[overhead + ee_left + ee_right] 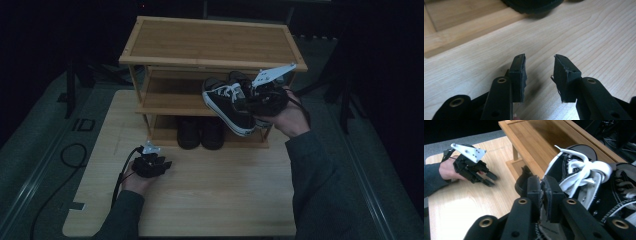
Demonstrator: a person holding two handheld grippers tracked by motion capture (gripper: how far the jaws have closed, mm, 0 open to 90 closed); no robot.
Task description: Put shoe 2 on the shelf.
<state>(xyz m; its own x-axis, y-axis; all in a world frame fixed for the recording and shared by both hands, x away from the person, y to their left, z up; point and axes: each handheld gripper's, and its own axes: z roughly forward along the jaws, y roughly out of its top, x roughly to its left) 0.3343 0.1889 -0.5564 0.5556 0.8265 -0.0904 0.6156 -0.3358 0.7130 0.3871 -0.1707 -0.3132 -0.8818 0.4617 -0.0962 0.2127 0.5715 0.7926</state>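
My right gripper point(250, 104) is shut on a black sneaker point(227, 106) with white laces and a white sole, held tilted in the air in front of the rack's middle shelf. In the right gripper view the jaws point(543, 192) pinch the thin edge of the sneaker's point(584, 175) opening. A second black sneaker point(624, 185) lies close against it; I cannot tell whether it is gripped too. My left gripper point(166, 164) rests low on the table in front of the rack. Its jaws point(539, 75) stand apart over bare wood, holding nothing.
A three-level bamboo shoe rack point(210, 40) stands at the back of the light wooden table point(215, 200). A pair of black shoes point(201, 133) sits on its bottom shelf, one toe point(531, 6) just ahead of my left gripper. Dark floor surrounds the table.
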